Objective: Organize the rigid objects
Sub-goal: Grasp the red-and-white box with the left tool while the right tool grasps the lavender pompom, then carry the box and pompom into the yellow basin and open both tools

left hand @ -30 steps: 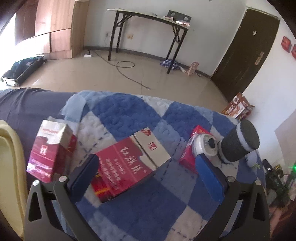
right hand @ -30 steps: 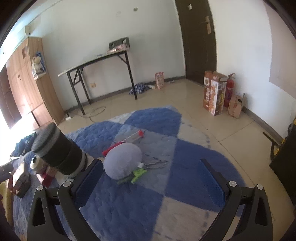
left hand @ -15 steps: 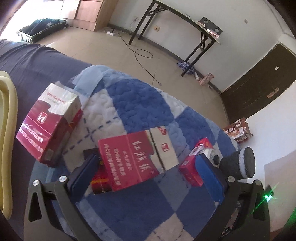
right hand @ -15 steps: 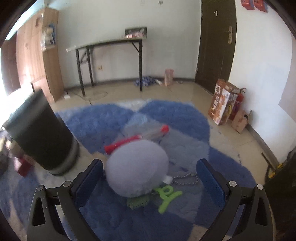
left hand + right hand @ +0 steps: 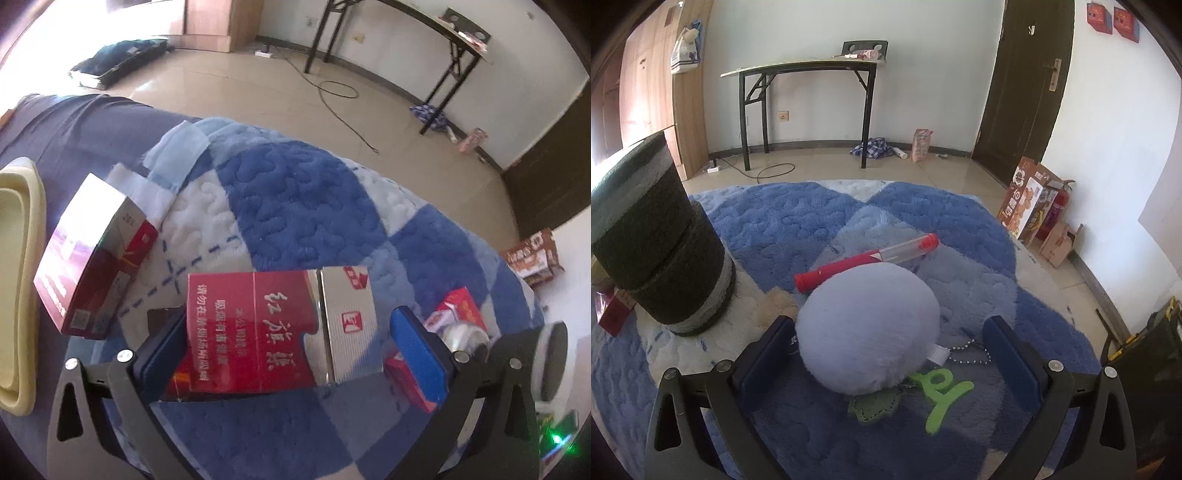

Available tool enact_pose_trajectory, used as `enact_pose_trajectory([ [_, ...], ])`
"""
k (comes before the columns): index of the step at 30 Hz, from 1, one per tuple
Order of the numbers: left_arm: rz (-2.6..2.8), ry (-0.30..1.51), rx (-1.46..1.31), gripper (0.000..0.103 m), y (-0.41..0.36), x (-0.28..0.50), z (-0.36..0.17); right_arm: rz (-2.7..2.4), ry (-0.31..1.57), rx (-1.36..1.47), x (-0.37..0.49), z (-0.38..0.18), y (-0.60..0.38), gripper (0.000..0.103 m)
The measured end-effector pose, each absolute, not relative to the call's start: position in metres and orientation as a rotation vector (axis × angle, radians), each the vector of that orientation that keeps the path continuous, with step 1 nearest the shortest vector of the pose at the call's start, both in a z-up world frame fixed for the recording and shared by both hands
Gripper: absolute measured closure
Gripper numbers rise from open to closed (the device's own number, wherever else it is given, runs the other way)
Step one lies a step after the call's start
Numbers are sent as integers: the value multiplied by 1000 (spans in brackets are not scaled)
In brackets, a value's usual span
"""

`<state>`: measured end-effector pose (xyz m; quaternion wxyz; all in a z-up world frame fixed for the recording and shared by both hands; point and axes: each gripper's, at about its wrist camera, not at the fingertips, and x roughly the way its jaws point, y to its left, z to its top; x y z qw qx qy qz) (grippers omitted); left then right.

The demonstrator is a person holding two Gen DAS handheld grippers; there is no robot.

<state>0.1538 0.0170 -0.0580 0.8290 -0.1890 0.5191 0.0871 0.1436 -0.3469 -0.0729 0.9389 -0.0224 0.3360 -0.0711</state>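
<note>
Left hand-held gripper [image 5: 293,350]: jaws apart, straddling a red cigarette carton [image 5: 273,330] lying flat on the blue checked quilt [image 5: 295,206]; contact with the pads unclear. Second carton [image 5: 92,254] lies left of it, beside a cream tray [image 5: 22,258] whose visible part holds nothing. Right hand-held gripper [image 5: 886,354]: jaws apart around a pale plush ball [image 5: 868,328]. Red marker [image 5: 868,260] lies just behind the ball; dark cylinder [image 5: 657,251] stands upright to the left.

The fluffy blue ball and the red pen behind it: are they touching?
Cannot tell. In the right wrist view the fluffy blue ball overlaps the red pen, hiding where they might meet; no gap or contact shows plainly.
</note>
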Motion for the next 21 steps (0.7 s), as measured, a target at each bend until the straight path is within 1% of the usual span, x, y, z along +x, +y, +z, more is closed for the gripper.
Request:
enact_pose_trajectory([
  [2,191,1099,-397,0,17,155,-59,-137,687,-32,145,-74,-347,1],
  [4,184,1097,-388,1,17,155,-60,-138,685,-22,144,-74,-348,4],
  [6,174,1095,-367,1,17,154,-62,-145,680,-8,143,-74,-351,11],
  [7,177,1093,-347,5,16,154,-63,-140,680,-2,142,-74,-352,14],
  [8,189,1086,-313,11,13,155,-64,-138,678,0,141,-74,-352,24],
  [9,191,1076,-293,12,14,154,-64,-134,674,-1,141,-74,-350,28],
  [11,168,1066,-275,12,19,151,-65,-125,674,-15,138,-73,-349,42],
  [12,154,1060,-274,12,21,150,-65,-120,673,-27,137,-73,-347,46],
  [16,69,1017,-338,13,35,139,-52,-108,664,-29,134,-72,-348,49],
  [21,8,908,-288,13,35,111,-12,-41,706,21,126,-63,-363,51],
])
